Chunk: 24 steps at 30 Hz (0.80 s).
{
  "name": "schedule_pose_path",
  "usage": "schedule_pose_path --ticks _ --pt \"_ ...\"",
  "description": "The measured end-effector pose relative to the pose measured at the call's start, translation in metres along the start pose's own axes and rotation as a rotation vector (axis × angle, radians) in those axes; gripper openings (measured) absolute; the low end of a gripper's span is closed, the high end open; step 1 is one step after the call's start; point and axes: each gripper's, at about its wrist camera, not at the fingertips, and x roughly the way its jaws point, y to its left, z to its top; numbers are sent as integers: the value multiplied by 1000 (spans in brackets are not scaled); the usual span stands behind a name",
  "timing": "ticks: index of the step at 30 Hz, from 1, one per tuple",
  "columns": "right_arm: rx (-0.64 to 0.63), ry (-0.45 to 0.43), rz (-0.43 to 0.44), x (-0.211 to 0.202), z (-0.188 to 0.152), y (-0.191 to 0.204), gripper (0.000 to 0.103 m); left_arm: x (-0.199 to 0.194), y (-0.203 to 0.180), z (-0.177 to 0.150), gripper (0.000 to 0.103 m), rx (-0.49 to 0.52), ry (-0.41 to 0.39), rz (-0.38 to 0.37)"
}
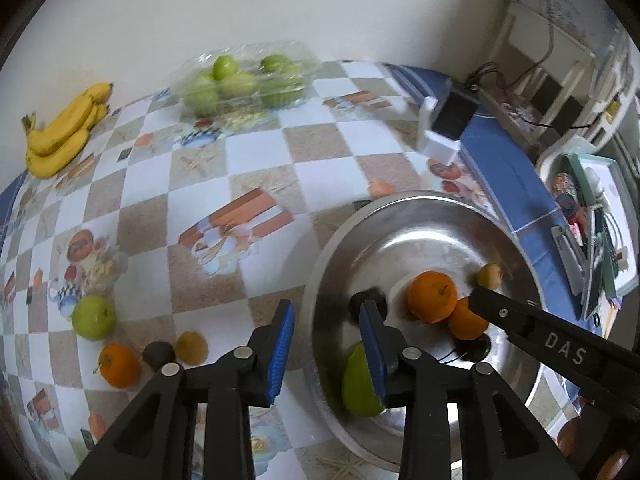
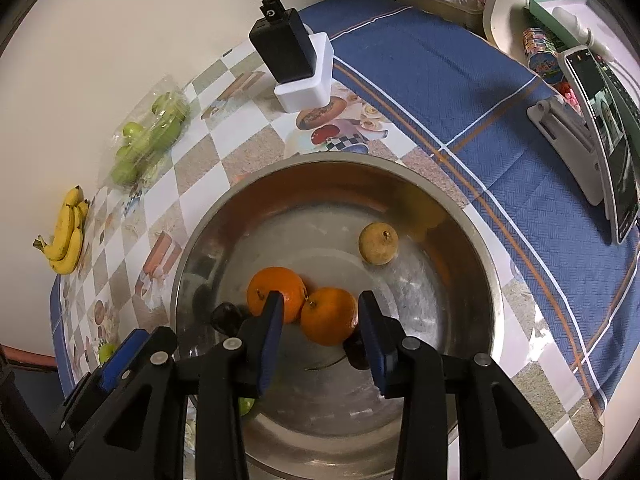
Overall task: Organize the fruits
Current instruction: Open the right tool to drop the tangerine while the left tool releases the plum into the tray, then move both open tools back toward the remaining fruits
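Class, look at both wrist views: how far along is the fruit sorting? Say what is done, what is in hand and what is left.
Done: two oranges, a yellowish fruit and a green apple are in the steel bowl. In hand: nothing gripped; the left gripper straddles the bowl's rim and the right gripper flanks an orange, jaws apart. Left: a green apple, orange, two small fruits, bananas and bagged green fruit.

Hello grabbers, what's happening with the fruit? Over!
Left gripper open, empty, over bowl rim. Right gripper open above oranges. Green apple and orange wait outside. Nothing blocking.
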Motion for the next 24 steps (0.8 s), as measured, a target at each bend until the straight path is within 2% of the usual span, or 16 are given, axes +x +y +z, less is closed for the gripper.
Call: schedule_pose_path --ticks 2,3,5,6,7,11,12,18,20,22,24 --pt "-5 6 -6 2 0 1 40 3 6 -1 41 -24 26 31" --pt "-9 8 -8 4 0 2 41 5 11 -2 48 -41 42 54" --pt "-19 11 -27 5 0 3 57 7 18 -3 68 -71 55 73" --pt "-22 9 -35 5 0 4 71 8 21 -3 71 -84 62 84" --pt "-29 4 -47 5 0 5 76 8 23 -4 74 -92 66 94" --pt "-59 0 -74 7 1 7 79 10 32 -6 90 -125 77 150" --pt "-64 2 -77 7 1 8 82 11 33 -6 91 -130 80 159" --pt "-104 0 -93 9 0 13 82 12 45 -8 101 -167 89 202" --pt "-118 -2 -100 9 0 15 85 11 48 -8 101 -174 89 208" --pt "-130 -6 -105 8 -2 16 93 10 52 -8 103 -185 88 218" --pt "-137 -16 -97 7 -2 18 94 8 56 -8 103 -191 84 234"
